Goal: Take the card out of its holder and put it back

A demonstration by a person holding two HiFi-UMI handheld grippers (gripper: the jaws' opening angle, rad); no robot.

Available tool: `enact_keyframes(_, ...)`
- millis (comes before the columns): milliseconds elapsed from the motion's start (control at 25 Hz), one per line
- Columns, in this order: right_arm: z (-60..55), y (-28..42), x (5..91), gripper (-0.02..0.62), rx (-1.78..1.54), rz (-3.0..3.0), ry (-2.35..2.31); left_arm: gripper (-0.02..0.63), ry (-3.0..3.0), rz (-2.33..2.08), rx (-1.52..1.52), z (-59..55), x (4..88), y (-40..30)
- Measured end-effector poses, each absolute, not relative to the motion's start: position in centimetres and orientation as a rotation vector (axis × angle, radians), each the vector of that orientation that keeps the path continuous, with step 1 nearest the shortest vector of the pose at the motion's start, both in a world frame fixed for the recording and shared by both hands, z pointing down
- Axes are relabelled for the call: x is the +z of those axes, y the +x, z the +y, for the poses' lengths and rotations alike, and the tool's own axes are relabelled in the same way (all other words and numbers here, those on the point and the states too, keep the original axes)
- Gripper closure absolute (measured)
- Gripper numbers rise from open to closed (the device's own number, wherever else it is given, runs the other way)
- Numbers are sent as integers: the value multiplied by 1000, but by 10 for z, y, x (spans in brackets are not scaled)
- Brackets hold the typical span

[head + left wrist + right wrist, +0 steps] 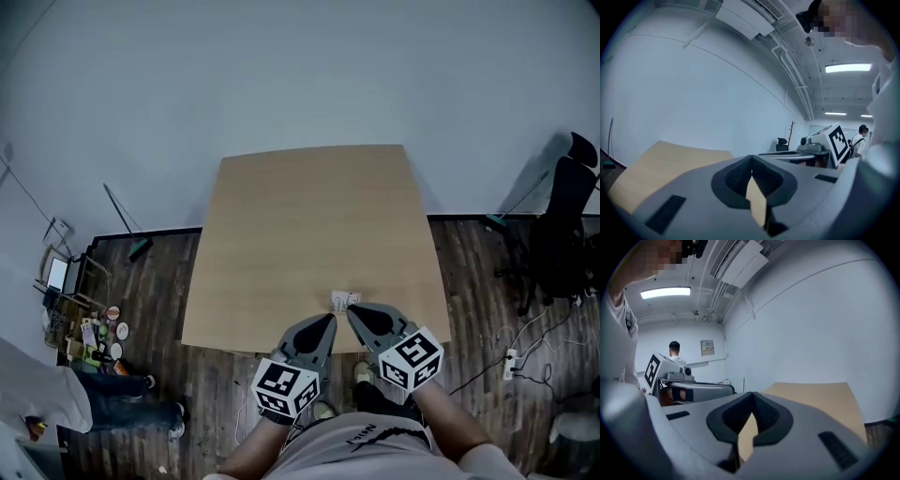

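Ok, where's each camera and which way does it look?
Head view: on the person's head, facing steeply down at the table, left tool, right tool and forearms.
Left gripper view: on the left tool, facing along its shut jaws over the table to a wall.
Right gripper view: on the right tool, likewise.
Shared: the table; each gripper view catches the other tool's marker cube.

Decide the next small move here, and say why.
Probably open the right gripper and ease it forward to the card holder. Both it and the left gripper are shut on nothing, and the small white holder sits just ahead of them at the near edge of the table.
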State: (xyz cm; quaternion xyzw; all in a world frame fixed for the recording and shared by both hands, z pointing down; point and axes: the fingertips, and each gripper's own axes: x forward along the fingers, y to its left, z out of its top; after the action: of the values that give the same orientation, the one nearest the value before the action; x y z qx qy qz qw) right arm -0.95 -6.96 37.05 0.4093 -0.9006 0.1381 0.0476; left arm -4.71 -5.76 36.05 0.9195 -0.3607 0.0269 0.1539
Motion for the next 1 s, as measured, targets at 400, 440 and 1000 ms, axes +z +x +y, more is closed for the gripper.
enact_keyframes(400,-56,-12,358,581,462,-2761,1337,593,2663,-1012,52,-46,349,-53)
enact_keyframes(440,-55,-12,358,581,463,-2760,1345,593,2662,-1012,51,-45,349,-54)
enact_keyframes(1000,-48,-16,358,581,456,-2756,1354,593,2659,-1014,53,-38,353,-59)
